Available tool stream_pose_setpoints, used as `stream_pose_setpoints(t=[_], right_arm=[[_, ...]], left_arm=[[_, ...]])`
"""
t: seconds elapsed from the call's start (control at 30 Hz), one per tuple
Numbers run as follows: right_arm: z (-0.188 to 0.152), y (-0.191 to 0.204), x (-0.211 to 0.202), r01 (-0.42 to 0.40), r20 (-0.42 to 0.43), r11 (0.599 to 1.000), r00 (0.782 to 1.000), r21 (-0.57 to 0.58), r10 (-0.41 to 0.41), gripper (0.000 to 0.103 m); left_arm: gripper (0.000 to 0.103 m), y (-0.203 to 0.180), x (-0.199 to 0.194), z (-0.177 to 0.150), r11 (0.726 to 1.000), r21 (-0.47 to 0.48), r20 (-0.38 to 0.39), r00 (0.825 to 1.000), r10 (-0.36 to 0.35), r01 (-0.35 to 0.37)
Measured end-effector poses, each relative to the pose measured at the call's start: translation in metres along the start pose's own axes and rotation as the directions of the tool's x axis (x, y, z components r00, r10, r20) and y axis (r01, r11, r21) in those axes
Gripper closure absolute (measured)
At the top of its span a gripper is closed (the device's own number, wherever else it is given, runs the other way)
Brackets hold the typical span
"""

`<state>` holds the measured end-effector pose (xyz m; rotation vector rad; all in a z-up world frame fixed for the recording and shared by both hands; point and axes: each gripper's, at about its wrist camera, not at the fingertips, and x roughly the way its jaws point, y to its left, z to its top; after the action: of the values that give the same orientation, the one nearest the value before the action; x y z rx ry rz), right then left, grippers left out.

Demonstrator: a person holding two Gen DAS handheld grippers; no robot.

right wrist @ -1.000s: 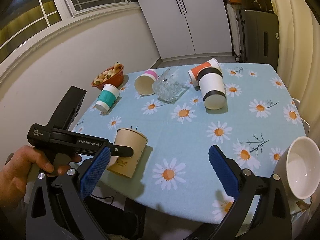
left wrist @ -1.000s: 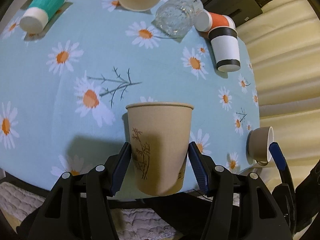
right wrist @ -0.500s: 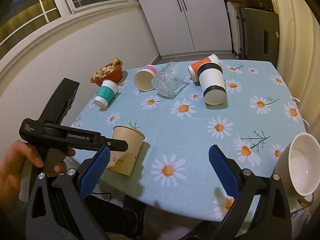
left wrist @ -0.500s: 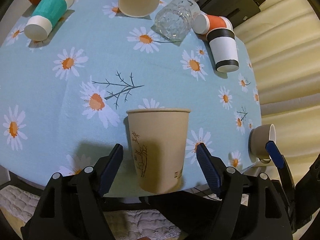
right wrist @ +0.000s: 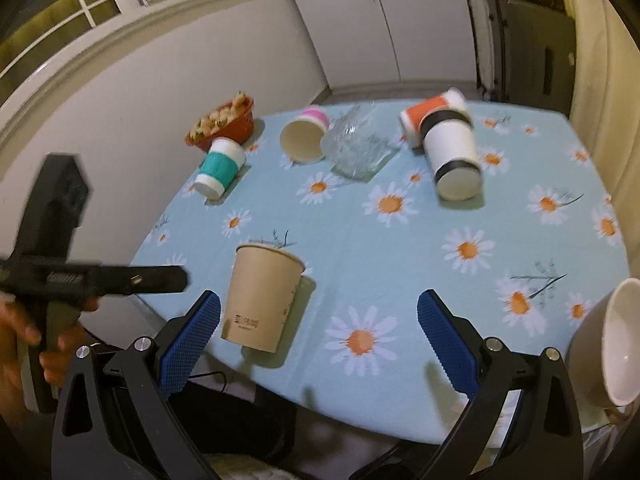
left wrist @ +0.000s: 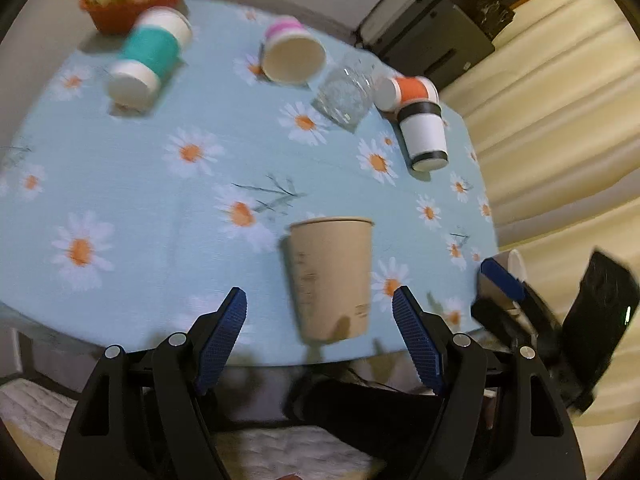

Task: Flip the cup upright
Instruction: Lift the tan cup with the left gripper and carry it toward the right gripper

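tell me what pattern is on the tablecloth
Light blue tablecloth with white, orange-centred daisies and a few thin dark twigs; clearest in the right wrist view.

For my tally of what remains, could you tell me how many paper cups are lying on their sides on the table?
4: the teal cup by the snack bowl, the pink-banded cup beside the glass, and the orange cup behind the black-banded white cup.

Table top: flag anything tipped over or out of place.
Five vessels lie on their sides: teal cup, pink cup, glass, orange cup and black-banded cup. The tan cup stands upright.
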<state>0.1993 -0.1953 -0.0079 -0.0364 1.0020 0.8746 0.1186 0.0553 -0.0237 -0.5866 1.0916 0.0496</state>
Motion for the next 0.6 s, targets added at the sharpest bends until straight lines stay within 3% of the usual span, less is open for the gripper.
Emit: stream_pose_setpoints(t=[0.07,0.17,0.27,0.5,0.6], right_arm=[[0.003,0.004,0.010,0.020,-0.043,1.000,0.999,0.010,-0.020,0.005],[0.009,0.009,0.029,-0.034,-0.122,0.998,0.992,0.044,0.039,0.005],[0.016,0.017,0.047,-0.034,-0.181,0.997,0.982,0.065,0.046,0.005],[0.035,0.035,0.088,-0.021,-0.330,0.996,0.943,0.086,0.049,0.005],[0.038,0.038,0.103,0.011,-0.385,0.995,0.922,0.100,0.029,0.011]], left_arm=[[0.029,0.004,-0.010,-0.008,1.000,0.023,0.037,0.999,0.011,-0.012],[0.029,0.014,-0.021,-0.021,1.000,0.023,0.087,0.996,-0.018,0.016],[0.029,0.020,-0.027,-0.034,0.999,0.043,0.140,0.990,-0.016,0.011],[0.029,0.024,-0.040,-0.058,0.993,0.095,0.229,0.970,-0.085,0.064],[0.029,0.027,-0.045,-0.062,0.991,0.101,0.250,0.962,-0.109,0.086]])
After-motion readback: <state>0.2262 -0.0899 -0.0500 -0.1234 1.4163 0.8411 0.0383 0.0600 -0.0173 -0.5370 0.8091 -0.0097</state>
